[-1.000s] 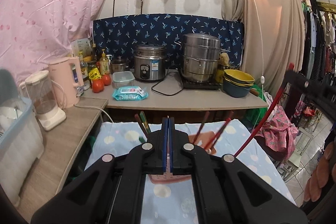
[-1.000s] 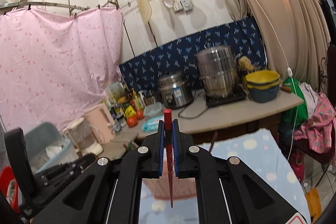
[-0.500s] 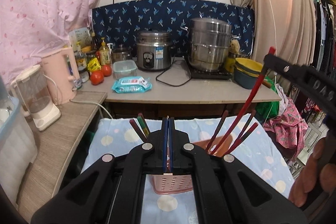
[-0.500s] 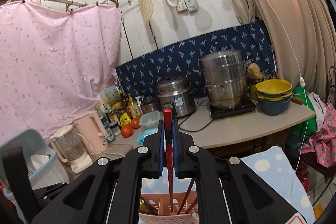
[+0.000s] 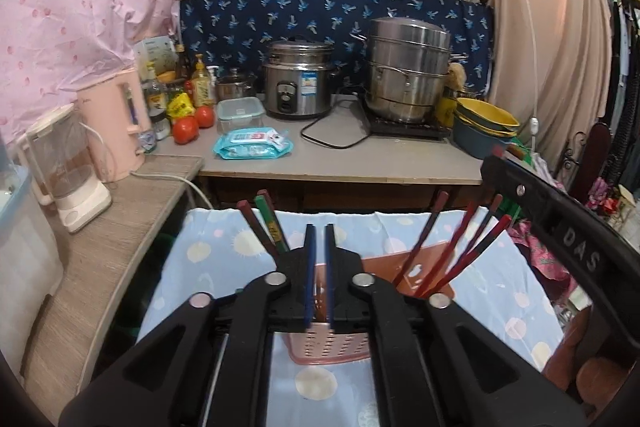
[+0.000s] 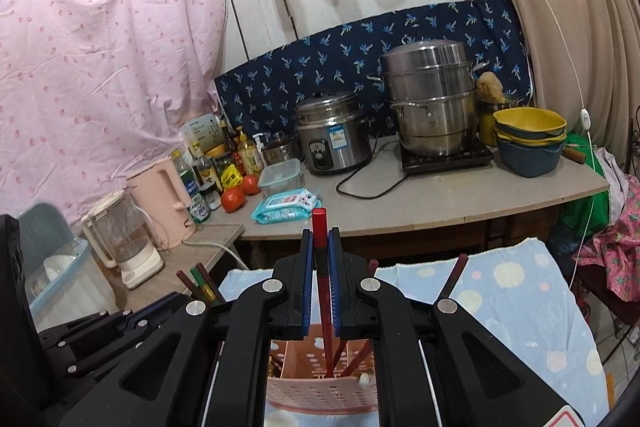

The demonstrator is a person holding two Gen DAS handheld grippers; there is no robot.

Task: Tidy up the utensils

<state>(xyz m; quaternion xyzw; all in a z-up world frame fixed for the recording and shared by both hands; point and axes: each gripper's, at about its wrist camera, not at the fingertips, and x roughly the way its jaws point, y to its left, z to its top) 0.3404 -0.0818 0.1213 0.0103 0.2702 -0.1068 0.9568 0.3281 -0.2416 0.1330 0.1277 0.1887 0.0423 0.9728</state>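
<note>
A pink perforated utensil basket (image 5: 328,345) stands on a blue patterned cloth (image 5: 224,251); it also shows in the right wrist view (image 6: 320,387). Several red and green chopsticks (image 5: 460,251) stand in it. My right gripper (image 6: 320,239) is shut on a red chopstick (image 6: 322,267) whose lower end is down inside the basket. My left gripper (image 5: 319,231) hovers just above the basket, its jaws a narrow gap apart, with nothing between them. The right gripper's body (image 5: 560,227) shows at the right of the left wrist view.
Behind the cloth is a counter (image 5: 340,159) with a rice cooker (image 5: 300,83), steamer pot (image 5: 408,67), stacked bowls (image 5: 484,127), wipes pack (image 5: 252,143), tomatoes (image 5: 186,127) and bottles. A pink kettle (image 5: 116,123) and blender (image 5: 66,163) stand on the left shelf.
My right gripper has lowered the red chopstick into the basket. My left gripper's jaws have parted slightly, and it has come a little closer over the basket.
</note>
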